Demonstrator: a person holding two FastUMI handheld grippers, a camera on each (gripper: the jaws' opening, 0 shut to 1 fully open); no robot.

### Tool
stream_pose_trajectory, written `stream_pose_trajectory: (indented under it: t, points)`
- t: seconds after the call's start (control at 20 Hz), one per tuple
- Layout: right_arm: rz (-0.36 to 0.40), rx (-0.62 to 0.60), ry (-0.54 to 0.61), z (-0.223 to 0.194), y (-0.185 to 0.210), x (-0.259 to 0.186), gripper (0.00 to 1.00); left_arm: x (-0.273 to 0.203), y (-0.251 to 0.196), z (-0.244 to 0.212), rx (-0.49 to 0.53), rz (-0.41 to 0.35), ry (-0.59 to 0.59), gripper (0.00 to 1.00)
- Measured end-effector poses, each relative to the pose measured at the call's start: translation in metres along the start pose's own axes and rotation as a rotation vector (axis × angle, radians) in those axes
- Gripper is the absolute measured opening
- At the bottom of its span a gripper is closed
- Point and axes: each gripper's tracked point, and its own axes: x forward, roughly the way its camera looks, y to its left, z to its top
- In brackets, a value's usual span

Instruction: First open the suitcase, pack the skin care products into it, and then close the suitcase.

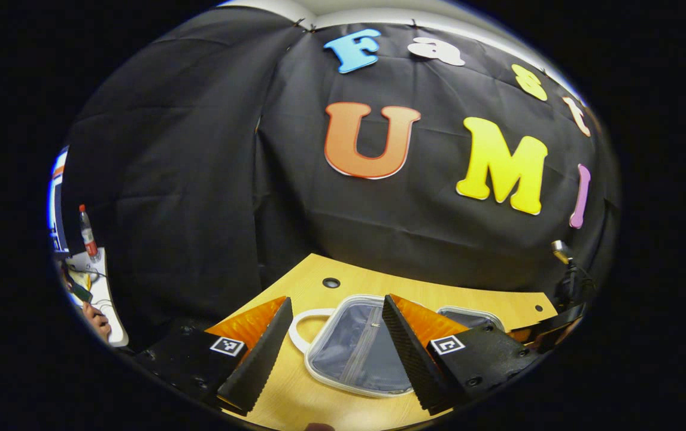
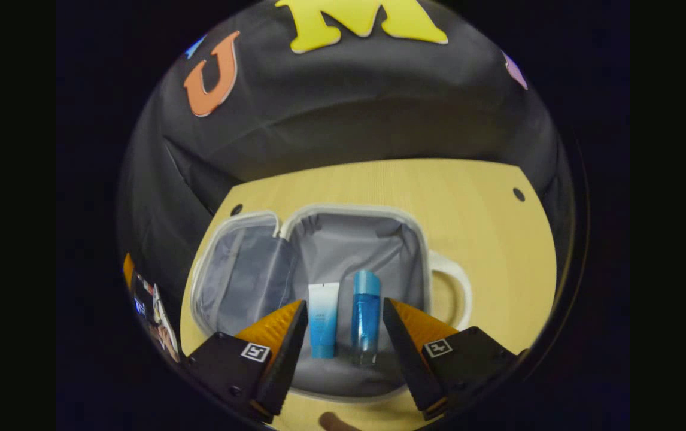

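Note:
The small grey suitcase (image 2: 355, 239) lies open and flat on the wooden table, its lid half (image 2: 247, 281) to the left and its white handle (image 2: 460, 293) to the right. A white-and-blue tube (image 2: 323, 320) and a blue bottle (image 2: 366, 323) lie side by side in the right half. My right gripper (image 2: 345, 303) hovers open just above them, one finger on either side, touching neither. In the left gripper view, the suitcase (image 1: 358, 353) shows its zipped lining and handle (image 1: 304, 326). My left gripper (image 1: 337, 299) stands open over it, holding nothing.
The table (image 2: 439, 197) has bare wood behind and to the right of the case, with small round holes (image 2: 518, 194) near its back edge. The black cloth wall stands close behind. Far left, a red-capped bottle (image 1: 87, 230) stands on a white surface beside a hand (image 1: 99, 320).

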Motion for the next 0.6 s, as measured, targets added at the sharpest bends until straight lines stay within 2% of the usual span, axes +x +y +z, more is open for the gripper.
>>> stream_pose_trajectory:
  t: [0.05, 0.15, 0.25, 0.4, 0.5, 0.6]
  points:
    - [-0.001, -0.022, -0.058, 0.014, -0.008, -0.017, 0.79, 0.012, 0.012, -0.006, -0.036, 0.003, 0.016, 0.96]
    - [-0.018, -0.079, -0.171, 0.042, -0.032, -0.058, 0.77, 0.038, 0.035, -0.026, -0.113, 0.017, 0.064, 0.96]
    - [-0.051, -0.11, -0.25, 0.06, -0.059, -0.096, 0.8, 0.065, 0.051, -0.055, -0.218, 0.023, 0.146, 0.98]
    - [-0.056, -0.096, -0.272, 0.061, -0.094, -0.141, 0.81, 0.094, 0.067, -0.1, -0.395, -0.007, 0.27, 0.99]
    - [-0.111, -0.111, -0.289, 0.058, -0.127, -0.169, 0.81, 0.111, 0.072, -0.129, -0.478, -0.004, 0.357, 0.98]
    - [-0.164, -0.132, -0.294, 0.047, -0.15, -0.194, 0.81, 0.126, 0.073, -0.144, -0.587, -0.009, 0.392, 0.99]
